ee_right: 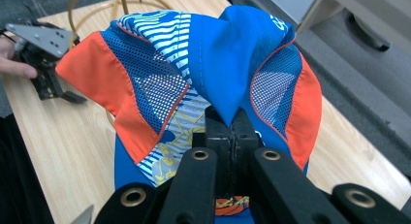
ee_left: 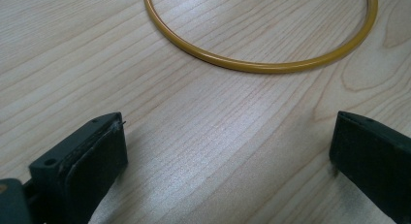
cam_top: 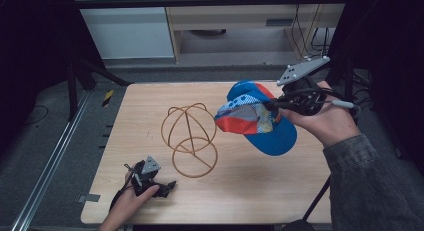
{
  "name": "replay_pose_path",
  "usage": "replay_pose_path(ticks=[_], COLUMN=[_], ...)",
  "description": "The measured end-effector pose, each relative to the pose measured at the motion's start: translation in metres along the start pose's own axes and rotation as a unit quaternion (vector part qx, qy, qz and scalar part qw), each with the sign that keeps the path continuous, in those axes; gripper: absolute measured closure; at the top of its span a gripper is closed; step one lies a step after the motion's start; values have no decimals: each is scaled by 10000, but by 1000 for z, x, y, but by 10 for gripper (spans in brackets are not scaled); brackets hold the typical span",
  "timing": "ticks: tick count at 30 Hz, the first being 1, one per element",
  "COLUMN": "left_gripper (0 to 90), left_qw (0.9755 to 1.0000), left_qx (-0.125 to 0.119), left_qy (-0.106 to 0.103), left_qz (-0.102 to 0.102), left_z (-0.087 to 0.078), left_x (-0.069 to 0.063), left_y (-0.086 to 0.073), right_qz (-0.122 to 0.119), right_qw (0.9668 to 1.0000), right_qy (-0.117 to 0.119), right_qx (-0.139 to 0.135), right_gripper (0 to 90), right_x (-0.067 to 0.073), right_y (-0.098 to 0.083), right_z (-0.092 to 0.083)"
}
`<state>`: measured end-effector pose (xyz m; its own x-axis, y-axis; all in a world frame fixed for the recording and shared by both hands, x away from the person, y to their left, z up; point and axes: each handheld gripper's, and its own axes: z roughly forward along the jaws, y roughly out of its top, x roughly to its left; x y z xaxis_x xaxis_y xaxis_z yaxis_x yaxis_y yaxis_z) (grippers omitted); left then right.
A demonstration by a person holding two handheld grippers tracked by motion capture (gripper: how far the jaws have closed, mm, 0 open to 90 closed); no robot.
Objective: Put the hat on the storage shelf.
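Observation:
A blue and orange mesh cap [cam_top: 255,118] hangs in the air over the right side of the table, pinched at its blue fabric [ee_right: 228,64] by my right gripper [cam_top: 277,105], whose jaws are shut on it in the right gripper view [ee_right: 231,124]. A yellow wire stand [cam_top: 190,133], a dome frame on a round base ring [ee_left: 261,64], stands in the middle of the table, just left of the cap. My left gripper [cam_top: 167,186] rests near the front left of the table, open, with bare wood between its jaws [ee_left: 228,156], short of the ring.
The light wooden table [cam_top: 240,191] has a dark frame post at its right front edge [cam_top: 320,196]. Grey floor and a metal rail [cam_top: 50,156] lie to the left. A cabinet and cables stand behind the table.

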<state>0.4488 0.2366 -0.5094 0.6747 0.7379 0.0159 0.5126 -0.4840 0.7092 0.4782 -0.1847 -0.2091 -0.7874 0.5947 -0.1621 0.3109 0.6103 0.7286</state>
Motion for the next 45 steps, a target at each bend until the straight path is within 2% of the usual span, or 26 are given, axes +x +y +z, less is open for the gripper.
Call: replay_pose_path(ticks=[4,9,10,16,20,24,39,45], left_gripper=[0,0,0,0,0,0,0,0], left_qw=[10000,10000,10000,10000,10000,10000,10000,10000], left_qx=[-1,0,-9,-8,-10,-10,-8,-8], left_qy=[0,2,6,6,8,8,4,4], left_qz=[1,6,-2,-3,-4,-4,-4,-3], left_z=[0,0,0,0,0,0,0,0], left_x=[0,0,0,0,0,0,0,0], left_y=[0,0,0,0,0,0,0,0], right_qz=[-105,-236,-301,-461,-655,-730,-853,-928], right_qw=[9999,9997,9995,9987,9976,9968,9953,9947], right_qy=[-8,29,61,180,209,281,436,446], right_qx=[-72,-87,-98,-147,-117,-140,-126,-12], right_gripper=[900,900,900,900,900,900,900,900], right_x=[3,9,13,24,33,39,50,54], right_y=[15,31,40,62,79,92,116,123], right_z=[-1,5,9,17,26,36,58,67])
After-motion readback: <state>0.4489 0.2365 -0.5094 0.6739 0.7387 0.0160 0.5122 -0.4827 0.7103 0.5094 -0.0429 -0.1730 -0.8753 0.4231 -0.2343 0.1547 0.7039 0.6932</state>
